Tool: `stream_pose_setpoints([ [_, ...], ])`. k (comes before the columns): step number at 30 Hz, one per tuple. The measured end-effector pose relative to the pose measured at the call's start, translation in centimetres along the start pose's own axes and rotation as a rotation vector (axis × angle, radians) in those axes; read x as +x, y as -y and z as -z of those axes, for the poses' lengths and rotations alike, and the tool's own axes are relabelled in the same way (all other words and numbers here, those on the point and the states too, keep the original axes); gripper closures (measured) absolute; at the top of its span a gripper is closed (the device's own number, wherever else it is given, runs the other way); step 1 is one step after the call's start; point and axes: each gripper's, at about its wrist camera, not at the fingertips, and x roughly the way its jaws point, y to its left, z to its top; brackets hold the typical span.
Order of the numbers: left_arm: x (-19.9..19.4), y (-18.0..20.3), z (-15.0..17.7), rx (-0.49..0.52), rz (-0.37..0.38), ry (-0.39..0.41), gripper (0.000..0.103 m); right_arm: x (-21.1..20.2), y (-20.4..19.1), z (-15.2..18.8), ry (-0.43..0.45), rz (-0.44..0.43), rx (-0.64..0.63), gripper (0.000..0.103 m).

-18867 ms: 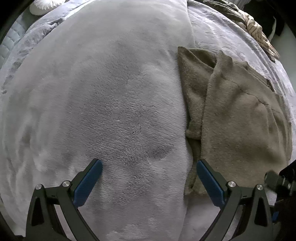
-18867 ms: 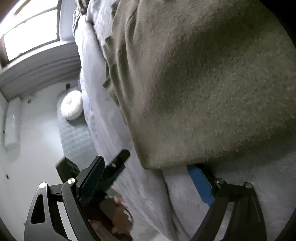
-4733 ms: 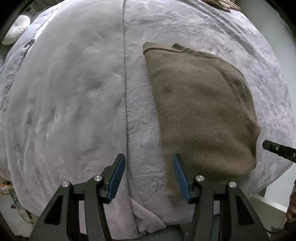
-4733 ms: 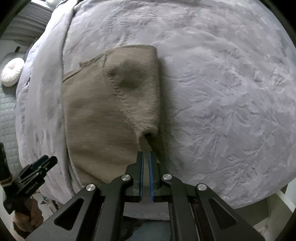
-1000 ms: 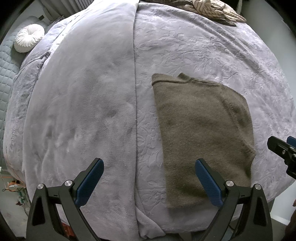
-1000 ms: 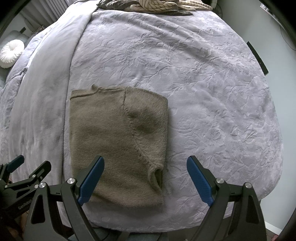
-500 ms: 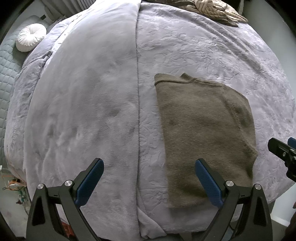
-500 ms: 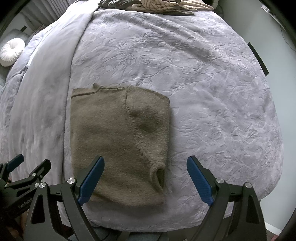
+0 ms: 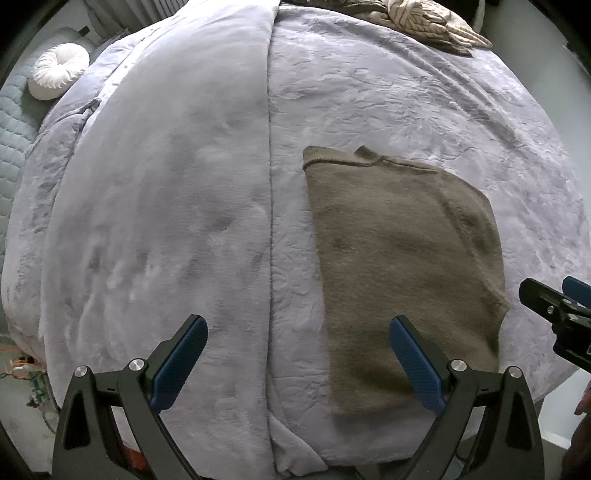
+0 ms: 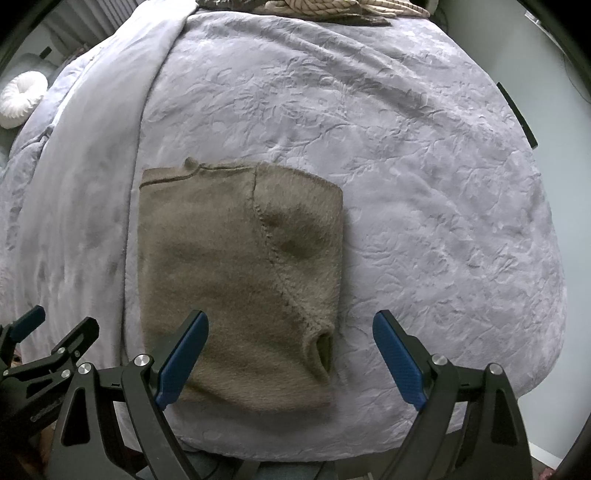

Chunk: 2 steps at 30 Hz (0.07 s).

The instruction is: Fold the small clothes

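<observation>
The bed fills pretty much everything, covered in a lavender-grey embossed blanket, with a smoother plush throw over its left part. Lying flat on the embossed blanket, near the bed's front edge, is the brown sweater – folded into a neat rectangle, one sleeve seam running diagonally across the top layer. At the far end of the bed there's a heap of striped beige clothes, well apart from the sweater. A round white cushion sits off to the left, beside the bed.

The left hand-held gripper hovers over the sweater's left edge, fingers spread wide with nothing between them. Same for the right hand-held gripper – spread wide above the sweater's near right corner, not touching it.
</observation>
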Motion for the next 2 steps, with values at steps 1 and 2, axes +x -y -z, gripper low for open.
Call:
stream_pose_setpoints([
  [1, 0.05, 0.03, 0.02, 0.0, 0.002, -0.002, 0.004, 0.1, 0.03, -0.04, -0.003, 0.001, 0.0, 0.011],
  [2, 0.1, 0.06, 0.04, -0.001, 0.002, -0.003, 0.004, 0.17, 0.05, -0.1, -0.005, 0.001, 0.001, 0.011],
])
